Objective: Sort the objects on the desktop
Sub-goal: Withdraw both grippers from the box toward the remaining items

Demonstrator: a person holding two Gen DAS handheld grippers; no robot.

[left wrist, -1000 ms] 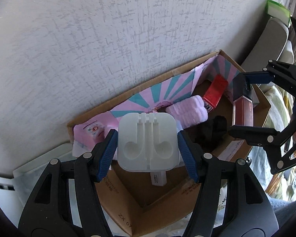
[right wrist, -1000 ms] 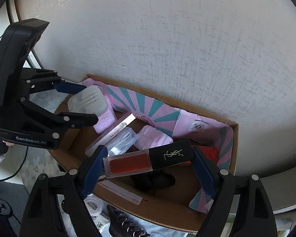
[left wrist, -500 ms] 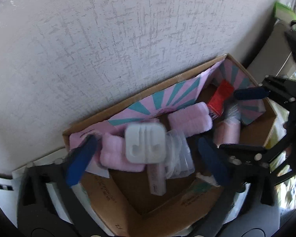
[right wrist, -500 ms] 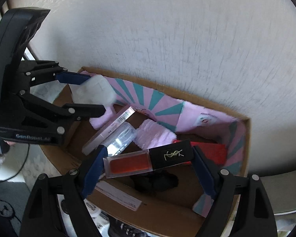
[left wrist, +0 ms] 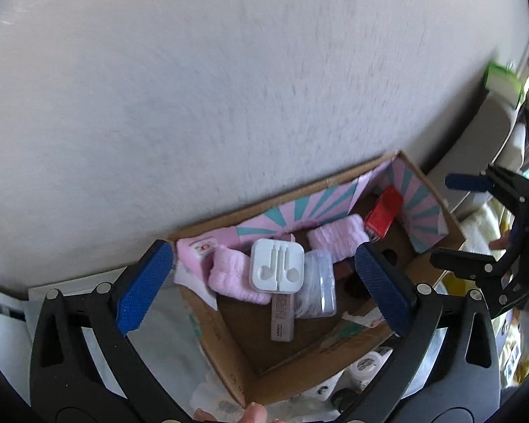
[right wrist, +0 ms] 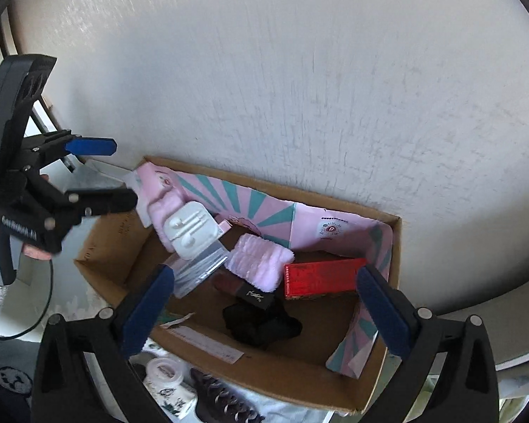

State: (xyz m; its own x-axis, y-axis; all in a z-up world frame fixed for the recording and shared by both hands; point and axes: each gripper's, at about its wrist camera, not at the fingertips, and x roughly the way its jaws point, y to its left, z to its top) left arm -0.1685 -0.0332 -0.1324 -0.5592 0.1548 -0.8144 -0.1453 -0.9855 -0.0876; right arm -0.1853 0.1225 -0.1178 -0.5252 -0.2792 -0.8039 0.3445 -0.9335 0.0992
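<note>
A cardboard box (left wrist: 229,363) lined with pink and teal paper stands against the wall. Inside it a white earphone case (left wrist: 277,266) rests on a fluffy pink pad (left wrist: 234,278) and a clear bag (left wrist: 317,289). My left gripper (left wrist: 261,248) hangs open above the case, with nothing between its fingers. In the right wrist view a red lip gloss with a black cap (right wrist: 245,289) lies loose on the box floor (right wrist: 299,380), beside a red carton (right wrist: 322,276). The jaws of my right gripper (right wrist: 264,271) are opening, wide of the gloss, and the pads touch nothing.
A textured white wall rises right behind the box. Also in the box are a second pink pad (right wrist: 261,261), a black scrunchie (right wrist: 261,320) and a pink tube (left wrist: 282,320). A tape roll (right wrist: 164,370) and small items lie in front of it. A fingertip (left wrist: 254,416) shows at the bottom.
The left gripper opened and the earphone case dropped into the box. The right gripper let go of the lip gloss, which now lies in the box. Both grippers rose a little.
</note>
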